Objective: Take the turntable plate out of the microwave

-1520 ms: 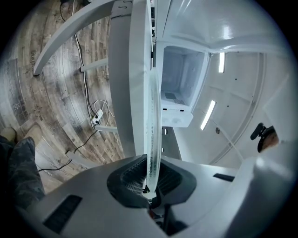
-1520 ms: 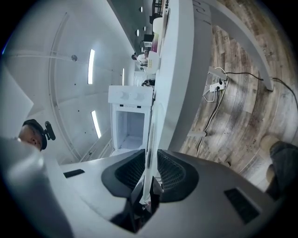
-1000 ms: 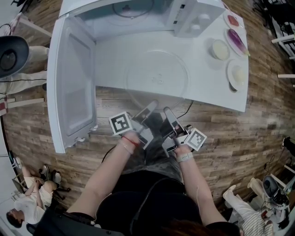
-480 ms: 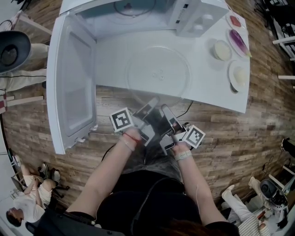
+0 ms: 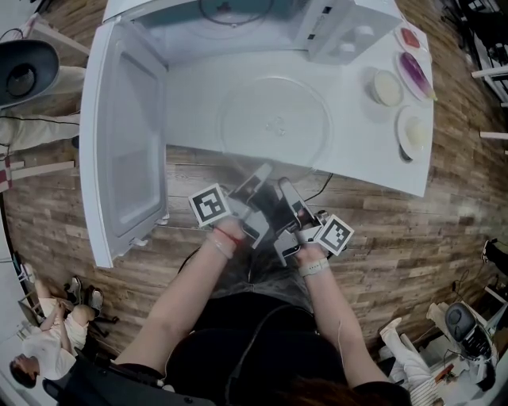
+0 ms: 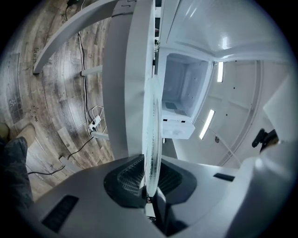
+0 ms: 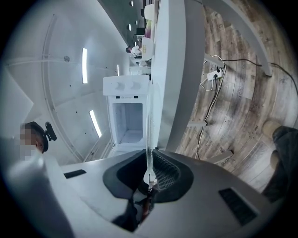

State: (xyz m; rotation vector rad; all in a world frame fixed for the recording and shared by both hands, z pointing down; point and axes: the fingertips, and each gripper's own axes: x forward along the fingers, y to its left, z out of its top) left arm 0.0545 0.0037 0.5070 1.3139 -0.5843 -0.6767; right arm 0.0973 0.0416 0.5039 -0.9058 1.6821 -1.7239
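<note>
The clear glass turntable plate [image 5: 274, 123] lies flat over the white table [image 5: 357, 158], its near rim jutting past the table's front edge. My left gripper [image 5: 258, 176] is shut on that rim from the front left. In the left gripper view the plate [image 6: 152, 130] stands edge-on, pinched between the pads of the left gripper [image 6: 150, 186]. My right gripper [image 5: 284, 187] holds the rim just to the right. Its jaws have just been closing, and in the right gripper view the plate's edge [image 7: 150, 130] sits gripped between the pads of the right gripper [image 7: 150, 179].
The white microwave [image 5: 238, 24] stands at the table's back with its door [image 5: 127, 135] swung open to the left; its cavity [image 7: 125, 116] is empty. Small plates of food [image 5: 387, 87] [image 5: 413, 131] [image 5: 418, 73] line the table's right end. Wooden floor lies below.
The right gripper's jaws have drawn together on the plate's near rim. The plate and the left gripper have stayed about where they were.
</note>
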